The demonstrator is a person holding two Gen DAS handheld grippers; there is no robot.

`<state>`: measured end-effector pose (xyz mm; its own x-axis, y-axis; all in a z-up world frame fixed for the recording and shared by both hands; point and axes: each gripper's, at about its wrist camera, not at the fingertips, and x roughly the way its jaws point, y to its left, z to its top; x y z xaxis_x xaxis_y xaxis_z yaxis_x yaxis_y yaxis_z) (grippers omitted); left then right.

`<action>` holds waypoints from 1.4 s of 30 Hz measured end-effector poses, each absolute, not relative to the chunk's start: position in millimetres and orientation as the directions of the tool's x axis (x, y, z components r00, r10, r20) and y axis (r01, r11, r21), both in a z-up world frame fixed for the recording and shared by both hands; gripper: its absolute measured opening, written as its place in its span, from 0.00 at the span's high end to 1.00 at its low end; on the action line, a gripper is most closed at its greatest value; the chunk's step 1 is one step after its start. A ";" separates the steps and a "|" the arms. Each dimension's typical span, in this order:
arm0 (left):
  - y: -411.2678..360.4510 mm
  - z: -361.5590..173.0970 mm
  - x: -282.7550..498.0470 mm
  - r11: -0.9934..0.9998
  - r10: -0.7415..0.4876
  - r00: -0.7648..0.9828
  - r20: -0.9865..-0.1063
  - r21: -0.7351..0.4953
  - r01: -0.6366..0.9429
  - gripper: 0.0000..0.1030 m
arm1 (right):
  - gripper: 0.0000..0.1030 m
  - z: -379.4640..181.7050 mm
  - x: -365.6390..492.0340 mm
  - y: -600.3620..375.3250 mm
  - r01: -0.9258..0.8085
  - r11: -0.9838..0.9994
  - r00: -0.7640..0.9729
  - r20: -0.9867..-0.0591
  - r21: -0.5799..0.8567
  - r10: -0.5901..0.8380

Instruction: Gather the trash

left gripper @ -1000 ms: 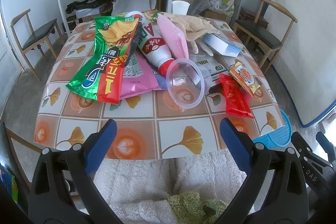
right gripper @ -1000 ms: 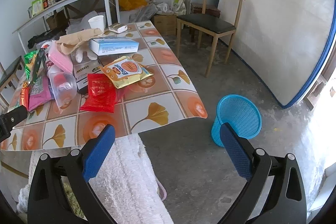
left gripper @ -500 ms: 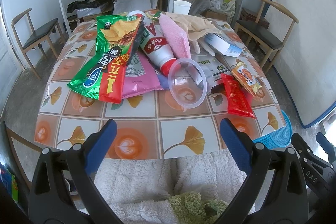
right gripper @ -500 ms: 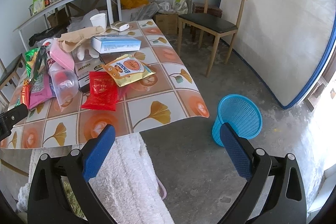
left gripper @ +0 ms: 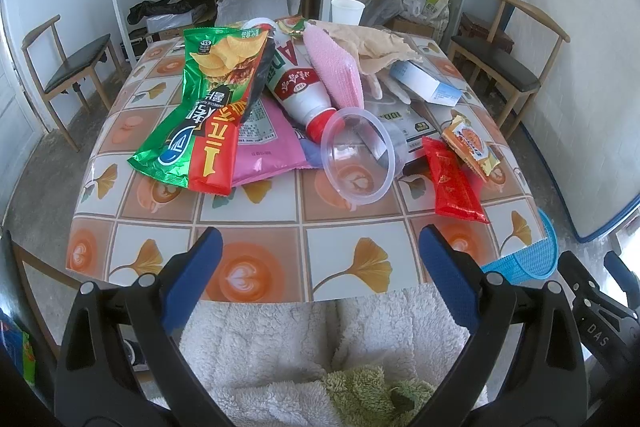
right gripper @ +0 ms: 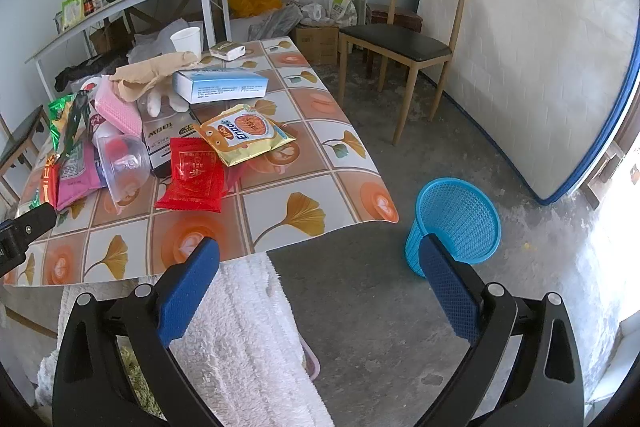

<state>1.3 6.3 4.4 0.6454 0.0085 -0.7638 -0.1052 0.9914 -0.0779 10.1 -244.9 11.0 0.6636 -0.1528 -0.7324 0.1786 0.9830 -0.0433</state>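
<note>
Left gripper (left gripper: pixel 318 251) spread wide, nothing btwn blue pads, low center of left wrist view, just short of table (left gripper: pixel 256 227) near edge. Right gripper (right gripper: pixel 320 259) also wide apart & empty, bottom of right wrist view, over bare floor off table corner.

Trash heaped mid-table: green/red chip bag (left gripper: pixel 208 107) center-left atop pink packet (left gripper: pixel 264 143); white bottle w/ red cap (left gripper: pixel 300 91) tilted, cap touching clear plastic cup (left gripper: pixel 358 161) lying on its side; red wrapper (left gripper: pixel 454 183) right, just beside orange snack pack (left gripper: pixel 472 145); blue/white box (left gripper: pixel 424 83) upper right.

Only in left view: full chip bag front, chair at far left edge; blue basket (left gripper: pixel 528 259) just a sliver at lower right behind table corner.

Only in right view: whole blue basket (right gripper: pixel 456 223) standing on floor, right of center, apart from table; small box (right gripper: pixel 227 50) near paper cup (right gripper: pixel 186 41) at upper left; tip of left gripper at left edge.
</note>
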 end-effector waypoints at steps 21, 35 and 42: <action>6.5 3.3 1.8 0.991 0.011 0.642 -0.766 -0.076 -0.107 0.08 | 0.06 10.2 10.2 -246.4 0.188 0.982 0.660 -0.736 -0.033 -0.151; 35.9 -17.6 5.6 0.985 0.003 0.640 -0.768 -0.107 -0.133 0.08 | 0.06 18.7 24.9 -244.0 0.212 0.977 0.676 -0.717 -0.032 -0.170; 44.3 -14.0 12.0 0.986 -0.102 0.711 -0.696 -0.168 -0.023 0.08 | 0.06 22.4 39.4 -248.0 0.192 0.981 0.700 -0.703 0.017 -0.125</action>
